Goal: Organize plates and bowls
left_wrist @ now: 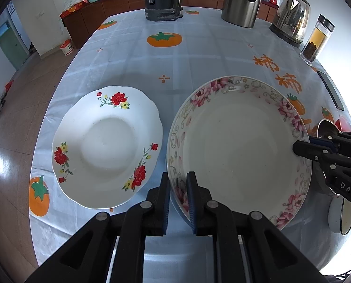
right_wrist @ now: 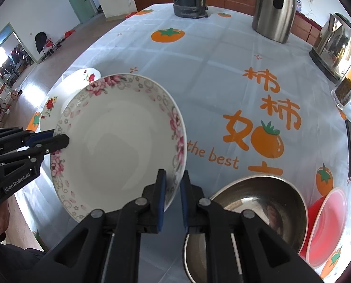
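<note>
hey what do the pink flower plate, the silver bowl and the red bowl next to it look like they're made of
Pink-flowered plate: probably glazed ceramic or porcelain; glossy white surface, printed floral rim, soft highlights.
Silver bowl: looks like stainless steel; grey metallic sheen with blurred, mirror-like reflections inside.
Red bowl: likely plastic; translucent, light glows through its wall, and the finish is duller.

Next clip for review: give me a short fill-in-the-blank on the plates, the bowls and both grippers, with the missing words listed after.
1. The left gripper and the right gripper are both shut on the rim of the plate with ____ flowers.
2. The plate with red flowers lies on the ____ , untouched.
3. Beside the right gripper sits a steel bowl, and next to it a ____ plastic bowl.

Missing words: pink; tablecloth; red
</note>
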`<action>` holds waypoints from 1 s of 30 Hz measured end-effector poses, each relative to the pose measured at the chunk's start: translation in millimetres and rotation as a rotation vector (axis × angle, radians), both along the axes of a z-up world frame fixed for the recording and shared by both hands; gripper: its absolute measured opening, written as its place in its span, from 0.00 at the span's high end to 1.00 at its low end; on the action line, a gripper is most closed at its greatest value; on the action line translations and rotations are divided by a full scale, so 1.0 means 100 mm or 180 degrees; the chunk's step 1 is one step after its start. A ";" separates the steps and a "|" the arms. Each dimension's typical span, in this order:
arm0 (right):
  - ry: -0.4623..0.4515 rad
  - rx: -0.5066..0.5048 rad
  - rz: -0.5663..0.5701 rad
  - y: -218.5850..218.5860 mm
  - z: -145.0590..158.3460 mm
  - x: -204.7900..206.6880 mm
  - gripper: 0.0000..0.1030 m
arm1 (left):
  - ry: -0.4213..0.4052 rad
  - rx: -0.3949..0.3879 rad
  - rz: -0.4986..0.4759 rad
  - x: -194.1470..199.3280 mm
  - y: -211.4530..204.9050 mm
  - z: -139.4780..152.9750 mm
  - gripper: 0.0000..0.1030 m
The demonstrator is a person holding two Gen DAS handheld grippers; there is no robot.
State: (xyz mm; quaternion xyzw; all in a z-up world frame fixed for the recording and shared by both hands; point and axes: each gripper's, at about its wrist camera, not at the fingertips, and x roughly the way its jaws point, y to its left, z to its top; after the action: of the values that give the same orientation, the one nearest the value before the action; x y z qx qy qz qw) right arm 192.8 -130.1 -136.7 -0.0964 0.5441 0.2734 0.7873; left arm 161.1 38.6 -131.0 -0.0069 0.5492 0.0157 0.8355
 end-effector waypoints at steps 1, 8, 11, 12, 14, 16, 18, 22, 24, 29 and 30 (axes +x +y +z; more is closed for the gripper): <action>0.0000 0.0000 -0.0001 0.00 0.00 0.00 0.89 | 0.0003 -0.0001 0.0002 0.00 0.00 0.00 0.85; 0.0021 -0.0008 0.0006 0.00 -0.04 0.03 0.89 | 0.0018 0.0004 0.0008 0.01 -0.01 -0.04 0.85; 0.0023 -0.0011 0.0007 0.00 -0.05 0.04 0.89 | 0.0019 0.0005 0.0011 0.01 -0.01 -0.04 0.85; 0.0022 -0.0014 0.0007 0.00 -0.06 0.04 0.89 | 0.0019 0.0006 0.0009 0.02 -0.01 -0.05 0.85; 0.0025 -0.0013 0.0007 0.00 -0.06 0.04 0.89 | 0.0022 0.0002 0.0012 0.02 -0.01 -0.05 0.85; 0.0027 -0.0017 0.0006 0.00 -0.07 0.05 0.89 | 0.0024 0.0004 0.0015 0.03 -0.01 -0.07 0.85; 0.0028 -0.0020 0.0006 0.00 -0.07 0.05 0.89 | 0.0030 0.0005 0.0019 0.04 -0.01 -0.08 0.85; 0.0041 -0.0027 0.0014 0.01 -0.09 0.07 0.89 | 0.0044 0.0005 0.0027 0.04 -0.01 -0.10 0.85; 0.0044 -0.0039 0.0014 0.01 -0.11 0.07 0.89 | 0.0049 0.0005 0.0030 0.04 -0.02 -0.10 0.85; 0.0061 -0.0054 0.0034 0.02 -0.13 0.07 0.89 | 0.0070 0.0000 0.0045 0.02 -0.01 -0.11 0.85; 0.0064 -0.0060 0.0042 0.03 -0.13 0.07 0.88 | 0.0074 -0.0003 0.0049 0.02 -0.01 -0.11 0.85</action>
State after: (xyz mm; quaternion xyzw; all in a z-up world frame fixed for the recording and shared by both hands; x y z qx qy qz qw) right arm 199.4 -127.0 -149.4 -0.1046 0.5538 0.2744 0.7791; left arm 163.2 37.5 -142.4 -0.0112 0.5588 0.0220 0.8290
